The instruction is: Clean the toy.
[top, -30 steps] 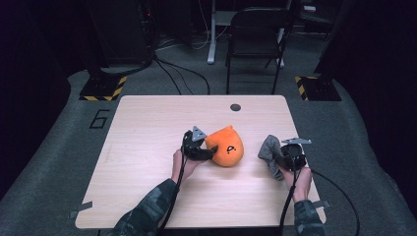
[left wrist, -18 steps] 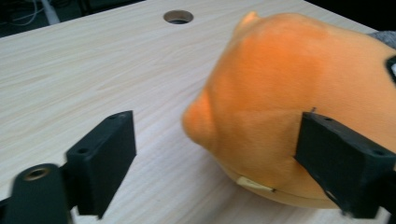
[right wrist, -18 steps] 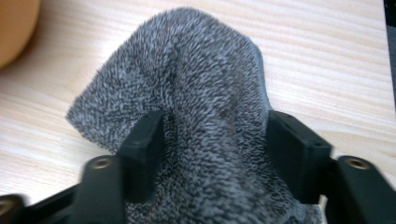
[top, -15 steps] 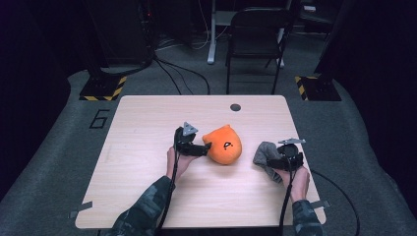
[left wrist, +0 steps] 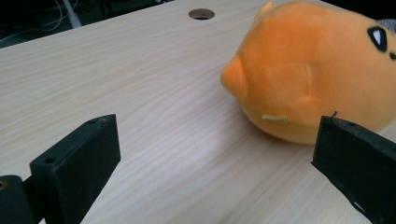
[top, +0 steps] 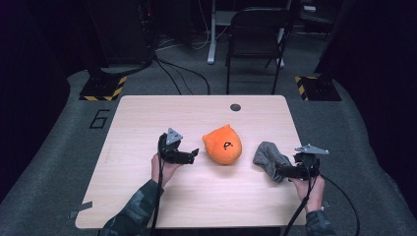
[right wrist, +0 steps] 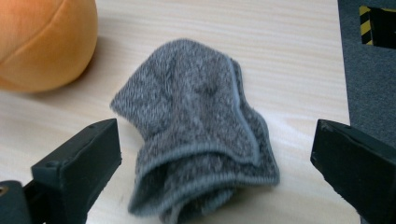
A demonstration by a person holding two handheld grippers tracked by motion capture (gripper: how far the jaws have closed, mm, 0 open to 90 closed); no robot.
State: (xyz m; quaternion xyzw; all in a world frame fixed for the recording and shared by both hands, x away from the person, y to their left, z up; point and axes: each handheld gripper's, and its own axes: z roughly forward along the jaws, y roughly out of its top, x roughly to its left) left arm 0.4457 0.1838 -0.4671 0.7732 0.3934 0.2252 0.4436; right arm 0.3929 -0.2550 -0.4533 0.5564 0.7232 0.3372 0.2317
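Since the earlier frames both hands have drawn back toward the person: the left gripper (top: 193,153), which sat against the orange plush toy (top: 223,144), now stands just clear of it, and the right gripper (top: 281,172) has let go of the grey cloth (top: 268,157) it was pinching. Both pairs of jaws have just been opening and now stand wide with nothing pressed between them.

From the left gripper the toy lies ahead and toward the table's middle. From the right gripper the cloth lies straight ahead between the open jaws, crumpled, its longer side running away from the jaws toward the toy. Each hand is nearest its own object.

There is one toy, one cloth, two grippers, and one round hole (top: 235,107) in the table (top: 147,118).
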